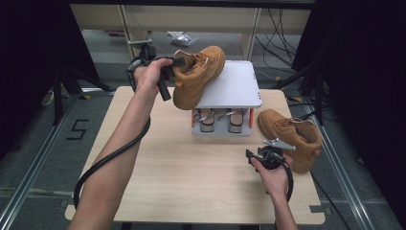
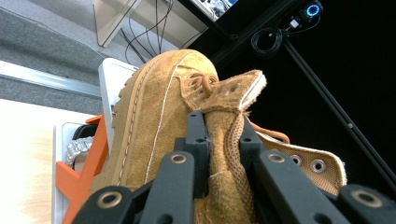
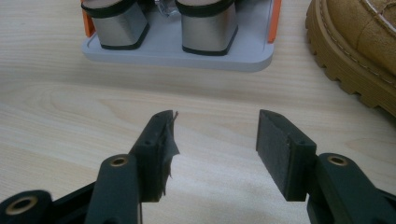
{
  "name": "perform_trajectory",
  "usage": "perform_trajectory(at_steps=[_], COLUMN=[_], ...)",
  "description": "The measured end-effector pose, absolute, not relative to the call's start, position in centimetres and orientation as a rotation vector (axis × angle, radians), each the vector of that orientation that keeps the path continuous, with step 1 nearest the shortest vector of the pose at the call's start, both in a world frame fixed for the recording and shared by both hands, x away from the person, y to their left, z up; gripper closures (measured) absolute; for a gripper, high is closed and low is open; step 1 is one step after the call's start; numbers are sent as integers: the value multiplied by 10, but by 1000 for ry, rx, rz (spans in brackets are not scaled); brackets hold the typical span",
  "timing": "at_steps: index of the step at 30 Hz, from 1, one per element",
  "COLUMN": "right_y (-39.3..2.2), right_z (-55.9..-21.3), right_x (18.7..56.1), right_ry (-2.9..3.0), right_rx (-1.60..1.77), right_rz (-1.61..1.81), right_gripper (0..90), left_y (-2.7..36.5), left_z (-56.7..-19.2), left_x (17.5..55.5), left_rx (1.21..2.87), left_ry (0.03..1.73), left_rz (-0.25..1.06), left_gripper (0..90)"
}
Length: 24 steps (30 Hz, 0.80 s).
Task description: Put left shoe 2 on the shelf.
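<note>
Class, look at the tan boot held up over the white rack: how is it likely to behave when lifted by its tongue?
The boot probably hangs tilted, since the left gripper pinches only its soft tongue, which looks creased. Its thick lugged sole likely makes it bottom-heavy, so it may swing.

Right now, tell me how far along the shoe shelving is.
Done: a pair of block-heeled sandals sits on the small grey rack's lower shelf. In hand: the left tool pinches one tan suede boot's collar, boot tilted against the rack's top shelf. Left: the second tan boot lies on the wooden table beside the open right tool.
</note>
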State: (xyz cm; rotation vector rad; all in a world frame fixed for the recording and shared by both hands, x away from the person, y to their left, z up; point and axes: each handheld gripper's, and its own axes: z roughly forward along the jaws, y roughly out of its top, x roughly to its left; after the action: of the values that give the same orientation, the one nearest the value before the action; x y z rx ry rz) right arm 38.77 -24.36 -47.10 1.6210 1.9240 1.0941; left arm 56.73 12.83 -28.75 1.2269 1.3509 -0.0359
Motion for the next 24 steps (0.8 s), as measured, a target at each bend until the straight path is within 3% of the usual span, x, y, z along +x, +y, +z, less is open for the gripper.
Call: perform_trajectory(at_steps=[24], right_y=[-241], right_z=[-476], right_x=[389], right_ry=[1936], right_rx=[1636], right_rz=[1062], right_gripper=[466], left_y=[122], left_z=[-287], left_x=[577], left_rx=[1257], left_ry=[1374], left_rz=[19], left_gripper=[713])
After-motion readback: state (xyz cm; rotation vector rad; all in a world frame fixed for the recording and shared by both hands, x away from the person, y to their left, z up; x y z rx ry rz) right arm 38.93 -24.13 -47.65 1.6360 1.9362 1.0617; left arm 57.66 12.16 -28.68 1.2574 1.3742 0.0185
